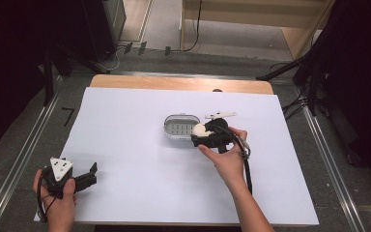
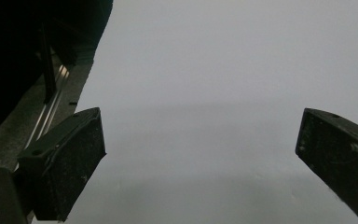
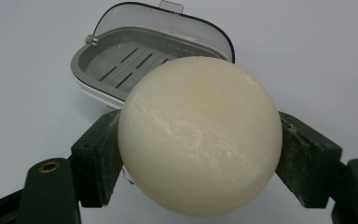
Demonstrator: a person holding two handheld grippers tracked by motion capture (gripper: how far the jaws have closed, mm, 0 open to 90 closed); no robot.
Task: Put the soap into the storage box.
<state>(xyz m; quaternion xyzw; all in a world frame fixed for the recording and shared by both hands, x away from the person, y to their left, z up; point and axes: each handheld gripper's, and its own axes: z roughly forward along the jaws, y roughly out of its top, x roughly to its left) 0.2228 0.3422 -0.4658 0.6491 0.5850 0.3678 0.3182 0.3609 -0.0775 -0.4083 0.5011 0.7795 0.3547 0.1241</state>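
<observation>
A round cream-white soap bar (image 3: 199, 135) sits clamped between the two black pads of my right gripper (image 3: 200, 154). In the high view that gripper (image 1: 204, 134) hovers at the near right edge of a grey soap box (image 1: 179, 126), whose clear lid (image 3: 168, 23) stands swung back. The box tray (image 3: 121, 65) has slots in its floor and holds nothing. My left gripper (image 1: 90, 175) rests at the near left of the white sheet, its jaws spread wide with only paper between them (image 2: 200, 154).
A white sheet (image 1: 140, 159) covers the wooden table (image 1: 174, 83). Metal rails (image 1: 24, 150) run along both sides, and dark stands and cables (image 1: 314, 72) crowd the far right. A dark curtain (image 1: 9, 58) hangs at the left.
</observation>
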